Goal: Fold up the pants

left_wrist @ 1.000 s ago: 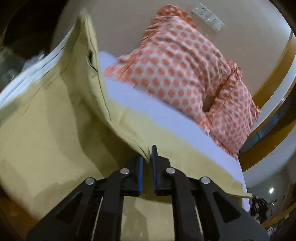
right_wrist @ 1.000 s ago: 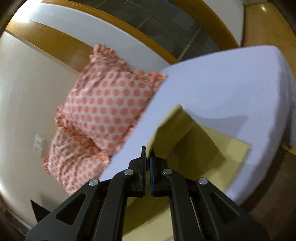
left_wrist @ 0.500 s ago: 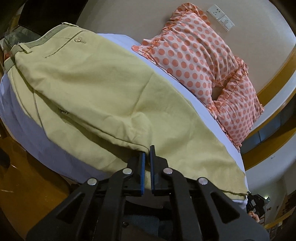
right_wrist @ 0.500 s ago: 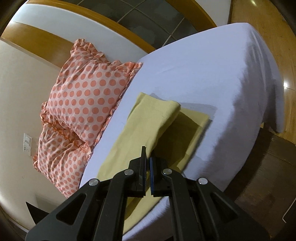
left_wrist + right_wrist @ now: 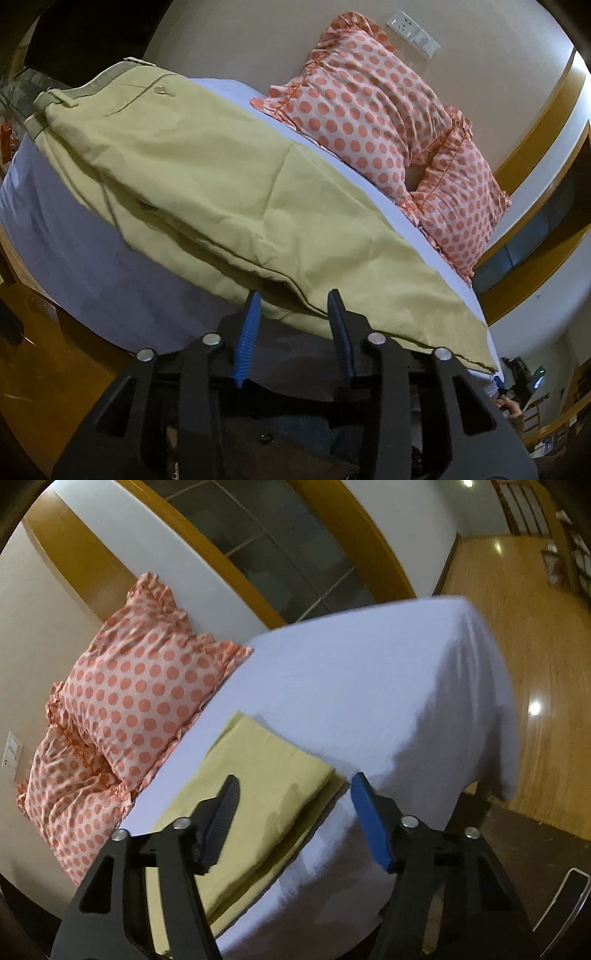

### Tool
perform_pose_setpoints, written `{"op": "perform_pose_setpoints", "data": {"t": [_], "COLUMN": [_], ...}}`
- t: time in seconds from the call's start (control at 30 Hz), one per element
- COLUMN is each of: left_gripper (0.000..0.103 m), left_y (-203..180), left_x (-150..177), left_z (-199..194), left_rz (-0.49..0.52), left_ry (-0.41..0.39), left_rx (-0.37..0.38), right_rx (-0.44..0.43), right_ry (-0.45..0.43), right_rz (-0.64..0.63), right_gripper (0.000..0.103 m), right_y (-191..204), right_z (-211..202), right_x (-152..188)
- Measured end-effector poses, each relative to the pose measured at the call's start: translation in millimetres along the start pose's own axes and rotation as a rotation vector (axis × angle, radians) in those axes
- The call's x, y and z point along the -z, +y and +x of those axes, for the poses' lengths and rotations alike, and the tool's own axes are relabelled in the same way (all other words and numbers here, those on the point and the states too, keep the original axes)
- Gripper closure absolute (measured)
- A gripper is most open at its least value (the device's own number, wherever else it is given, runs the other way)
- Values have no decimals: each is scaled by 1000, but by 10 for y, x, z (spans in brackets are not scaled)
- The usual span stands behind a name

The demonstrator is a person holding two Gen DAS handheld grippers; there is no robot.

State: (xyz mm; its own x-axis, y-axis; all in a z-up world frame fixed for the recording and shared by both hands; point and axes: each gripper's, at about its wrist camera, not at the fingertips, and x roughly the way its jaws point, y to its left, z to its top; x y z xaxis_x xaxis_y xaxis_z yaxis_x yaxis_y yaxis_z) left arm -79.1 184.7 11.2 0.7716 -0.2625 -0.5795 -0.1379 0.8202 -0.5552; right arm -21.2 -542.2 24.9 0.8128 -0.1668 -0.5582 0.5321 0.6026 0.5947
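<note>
Left wrist view shows your left gripper (image 5: 293, 308) with its fingers (image 5: 246, 332) released and spread, nothing between them, just short of the long seamed edge of the pants (image 5: 229, 184). The khaki cloth lies ahead of those fingers on the bed (image 5: 74, 258), one leg laid over the other, the waistband and button far ahead and to the left, the hem end off to the right near the mattress corner. Beyond the pants, two dotted pillows (image 5: 388, 122) lean against the wall, clear of the work. From the right wrist view, your right gripper (image 5: 293, 812) is likewise let go, fingers wide, with the stacked leg ends lying ahead of and partly behind the left finger. The top layer sits a little short of the lower one, so a strip of the under leg shows along the near side. I judge the lengthwise fold as laid and both grips freed so the cloth can settle flat. A cross fold, hem toward waistband, looks like the sensible next step; square the offset edges first, since loose layers may slide.
</note>
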Motion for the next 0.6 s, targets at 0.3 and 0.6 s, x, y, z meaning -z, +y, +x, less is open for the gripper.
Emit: {"op": "perform_pose_setpoints", "data": {"t": [0.3,0.6], "left_gripper": [49,17], "left_y": [295,405], "left_x": [2,123], "left_z": [-171,-286], "left_rz": [-76,-13], "left_ry": [-61,-119], "left_rx": [-27,-43], "right_rx": [-102,-503], "right_ry": [42,89], "right_rz": [-95,-346], "right_gripper": [97,98], "right_y": [156,1775], "right_z": [179,-82], "right_x": [171,598]}}
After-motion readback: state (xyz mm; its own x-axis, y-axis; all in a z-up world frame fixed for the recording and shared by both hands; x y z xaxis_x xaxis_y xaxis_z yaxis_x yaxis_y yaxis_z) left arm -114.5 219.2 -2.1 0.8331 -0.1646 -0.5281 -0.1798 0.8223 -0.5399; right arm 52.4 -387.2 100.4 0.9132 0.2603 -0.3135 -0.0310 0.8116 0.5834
